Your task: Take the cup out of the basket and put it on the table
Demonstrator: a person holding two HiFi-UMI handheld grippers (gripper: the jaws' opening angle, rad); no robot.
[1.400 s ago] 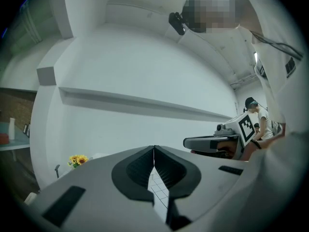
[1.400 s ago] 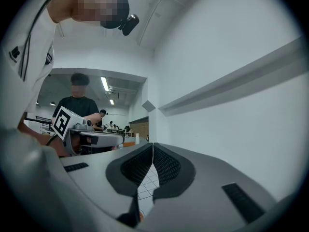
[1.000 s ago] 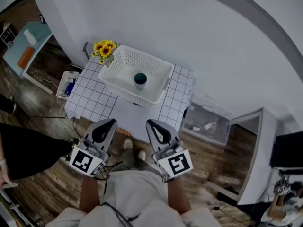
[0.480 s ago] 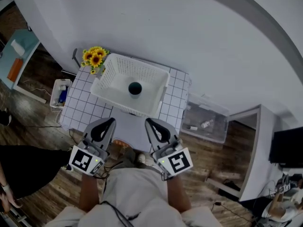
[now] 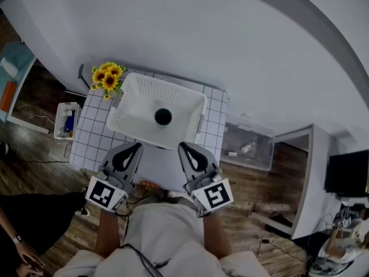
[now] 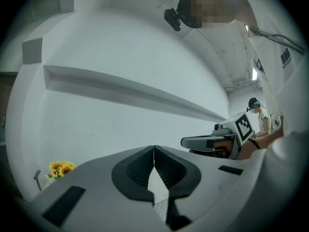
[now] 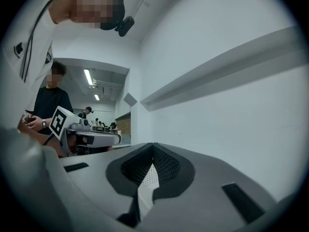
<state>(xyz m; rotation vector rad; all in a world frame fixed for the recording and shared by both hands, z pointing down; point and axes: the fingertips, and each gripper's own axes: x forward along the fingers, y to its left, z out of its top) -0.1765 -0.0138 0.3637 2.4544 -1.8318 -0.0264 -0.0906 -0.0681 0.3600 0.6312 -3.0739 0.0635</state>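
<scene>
Left claw: you are holding your left claw (image 5: 132, 150) level, its jaws meeting at the tips and gripping nothing.
Right claw: your right claw (image 5: 187, 152) is sitting the same way, its jaws pressing fully together with nothing between them.
Claw placement: both claws are hovering side by side at the near side of the table (image 5: 92, 133). They are pointing toward the basket (image 5: 137, 84), with their tips showing just short of its near wall.
Cup: the dark cup (image 5: 163, 116) is standing upright in the middle of the basket floor, well clear of both claws. Neither claw is touching it.
Basket: the white mesh basket is resting on the table, toward the back by the white wall.
Table: its white top is showing a grid of dark lines on both sides and a plain strip running between your claws.
Sunflowers: a bunch of sunflowers (image 5: 106, 77) is standing at the back left corner of the table, just beside the basket's rear left corner.
Floor: a clear plastic bin (image 5: 249, 149) is sitting on the wooden floor to the right of the table, and a small crate (image 5: 64, 120) is sitting to its left.
Bystander: a person in black (image 5: 34, 227) is standing at the lower left of the head view.
</scene>
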